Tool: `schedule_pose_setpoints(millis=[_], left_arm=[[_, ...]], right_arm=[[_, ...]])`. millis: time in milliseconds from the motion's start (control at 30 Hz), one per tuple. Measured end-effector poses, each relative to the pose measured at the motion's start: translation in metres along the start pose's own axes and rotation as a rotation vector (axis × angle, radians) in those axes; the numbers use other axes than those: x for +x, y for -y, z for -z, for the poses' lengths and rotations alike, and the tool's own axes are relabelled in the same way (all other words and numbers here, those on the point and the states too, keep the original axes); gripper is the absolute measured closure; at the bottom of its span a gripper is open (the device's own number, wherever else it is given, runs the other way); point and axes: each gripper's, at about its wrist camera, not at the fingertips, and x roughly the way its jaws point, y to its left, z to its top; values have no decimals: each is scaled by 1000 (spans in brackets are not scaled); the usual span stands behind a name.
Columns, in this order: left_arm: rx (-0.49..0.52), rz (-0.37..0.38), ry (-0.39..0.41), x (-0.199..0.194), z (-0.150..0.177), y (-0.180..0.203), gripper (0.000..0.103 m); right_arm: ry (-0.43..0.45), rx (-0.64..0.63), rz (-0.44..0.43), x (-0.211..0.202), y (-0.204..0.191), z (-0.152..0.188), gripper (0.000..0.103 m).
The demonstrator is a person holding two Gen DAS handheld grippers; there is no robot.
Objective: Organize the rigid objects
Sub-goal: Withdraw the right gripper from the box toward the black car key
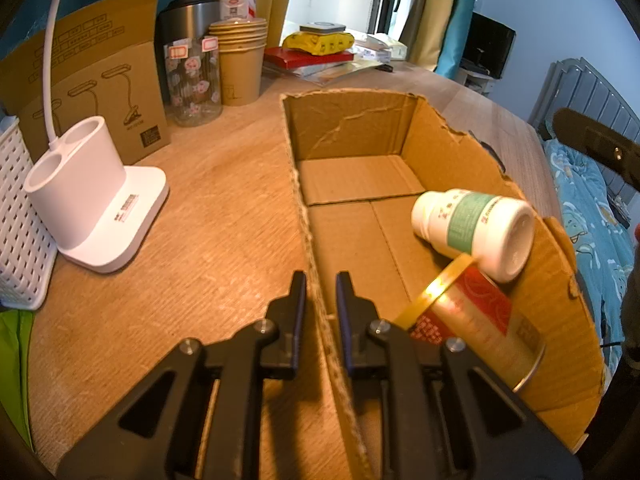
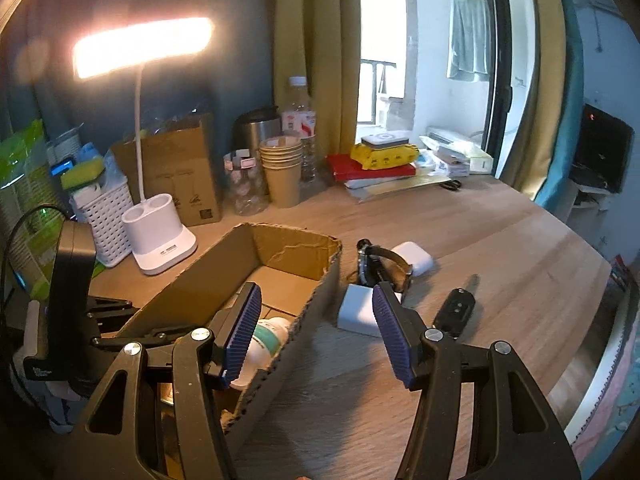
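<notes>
Wooden desk: left tongs pinch torn cardboard box wall; right tongs gape empty.

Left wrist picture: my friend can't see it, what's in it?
The left gripper pinches a cardboard box's wall. Inside lie a white bottle and a red can; a white lamp base stands beside it.

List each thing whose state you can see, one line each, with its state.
left gripper: shut on the cardboard box wall
right gripper: open, holding nothing
cardboard box: open-topped
pill bottle: lying in box
desk lamp: lit
</notes>
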Motion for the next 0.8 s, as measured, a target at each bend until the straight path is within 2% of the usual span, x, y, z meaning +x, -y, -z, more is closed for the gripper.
schedule_pose_setpoints(millis=[200, 300, 333, 800], left_arm=[[0, 1, 0, 0, 0, 0, 86], [0, 1, 0, 0, 0, 0, 86], [0, 1, 0, 0, 0, 0, 86], [0, 0, 0, 0, 0, 0, 85]], right_arm=[[19, 19, 34, -7, 16, -1, 42], [23, 35, 47, -9, 30, -2, 27], [25, 44, 56, -9, 36, -2, 26], [-14, 127, 167, 21, 100, 9, 26]])
